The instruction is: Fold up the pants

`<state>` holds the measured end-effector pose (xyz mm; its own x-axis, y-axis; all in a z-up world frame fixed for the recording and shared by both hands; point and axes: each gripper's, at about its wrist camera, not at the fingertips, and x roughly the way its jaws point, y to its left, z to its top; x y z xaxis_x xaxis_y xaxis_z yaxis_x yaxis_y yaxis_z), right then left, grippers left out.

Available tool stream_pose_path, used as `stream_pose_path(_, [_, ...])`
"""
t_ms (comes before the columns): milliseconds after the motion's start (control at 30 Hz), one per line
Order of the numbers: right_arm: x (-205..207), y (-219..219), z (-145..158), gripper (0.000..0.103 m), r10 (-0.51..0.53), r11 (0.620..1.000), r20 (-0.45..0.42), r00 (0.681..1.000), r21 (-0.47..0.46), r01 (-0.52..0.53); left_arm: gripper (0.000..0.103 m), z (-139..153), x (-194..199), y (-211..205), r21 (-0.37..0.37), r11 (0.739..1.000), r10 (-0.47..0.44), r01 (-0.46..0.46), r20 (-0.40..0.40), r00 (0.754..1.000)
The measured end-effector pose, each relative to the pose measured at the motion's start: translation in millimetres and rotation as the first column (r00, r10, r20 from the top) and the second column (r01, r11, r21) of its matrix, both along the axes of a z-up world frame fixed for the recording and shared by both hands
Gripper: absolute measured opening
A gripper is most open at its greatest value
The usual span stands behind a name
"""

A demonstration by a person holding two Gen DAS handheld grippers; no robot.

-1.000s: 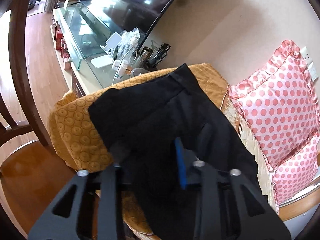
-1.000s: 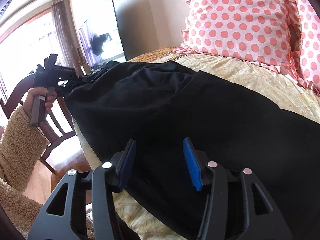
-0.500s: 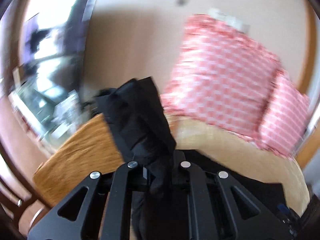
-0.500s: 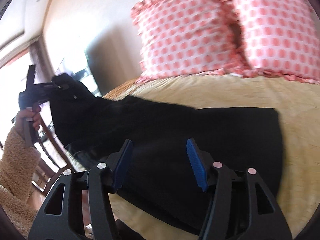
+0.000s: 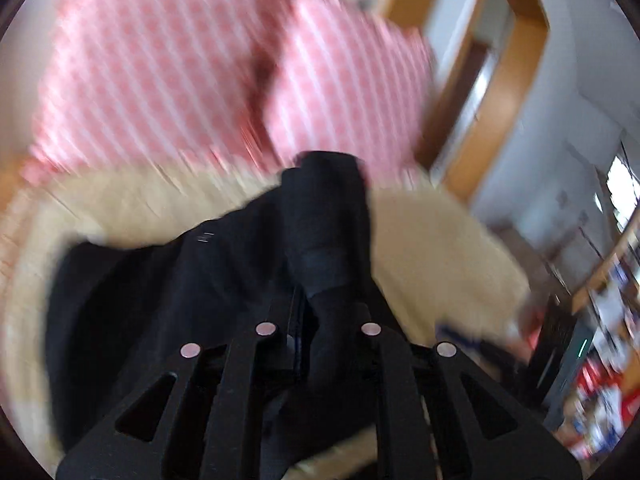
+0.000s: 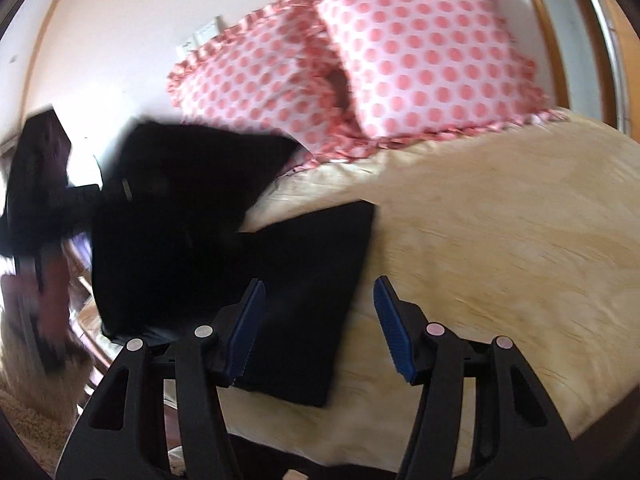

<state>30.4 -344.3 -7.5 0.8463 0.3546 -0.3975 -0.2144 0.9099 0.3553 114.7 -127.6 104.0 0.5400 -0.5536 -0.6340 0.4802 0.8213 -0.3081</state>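
Black pants (image 6: 304,280) lie on a cream bed cover (image 6: 500,240). Their far end is lifted in the air at the left of the right wrist view, and the leg ends lie flat near my right gripper. My left gripper (image 5: 316,312) is shut on a bunched fold of the pants (image 5: 324,232) and holds it up over the bed. It shows blurred at the left of the right wrist view (image 6: 44,208). My right gripper (image 6: 318,328) is open and empty, just above the pants' flat end.
Two pink polka-dot pillows (image 6: 360,64) lean against the wall at the head of the bed. A wooden door frame (image 5: 488,92) and cluttered shelves (image 5: 600,360) stand to the right in the left wrist view. The bed's near edge (image 6: 360,440) is below my right gripper.
My left gripper closed on the pants' end, lifted it and swung it across toward the pillows. My right gripper stayed open and shifted toward the leg ends.
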Motion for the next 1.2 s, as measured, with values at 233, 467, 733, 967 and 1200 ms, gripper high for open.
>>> stream_pose_path(233, [-1.4, -27.0, -10.5, 0.059, -0.068, 0.997, -0.033, 0.997, 0.021, 0.069, 0.010, -3.8, -9.4, -12.3, 0.014, 1.000, -0.011, 0.011, 0.019, 1.000])
stream_pose_path(467, [3.2, -29.9, -17.0, 0.060, -0.083, 0.996, -0.043, 0.996, 0.032, 0.084, 0.010, 0.3, -26.8, -37.9, 0.023, 0.998, -0.054, 0.052, 0.073, 0.996])
stream_pose_path(733, [-2.7, -38.6, -16.0, 0.060, -0.138, 0.990, -0.040, 0.990, 0.001, 0.138, 0.014, -37.8, -30.4, -64.6, 0.097, 0.991, -0.093, 0.087, 0.052, 0.994])
stream_pose_path(967, [-9.2, -51.0, 0.8, 0.060, -0.208, 0.978, 0.006, 0.978, -0.023, 0.208, 0.078, -32.1, -61.6, -53.8, 0.098, 0.977, -0.200, 0.191, 0.087, 0.976])
stream_pose_path(1200, [-13.4, -25.6, 43.0, 0.060, -0.114, 0.993, 0.148, 0.982, -0.014, 0.117, 0.091, -9.5, -69.5, 28.8, 0.113, 0.991, 0.043, -0.074, 0.249, 0.967])
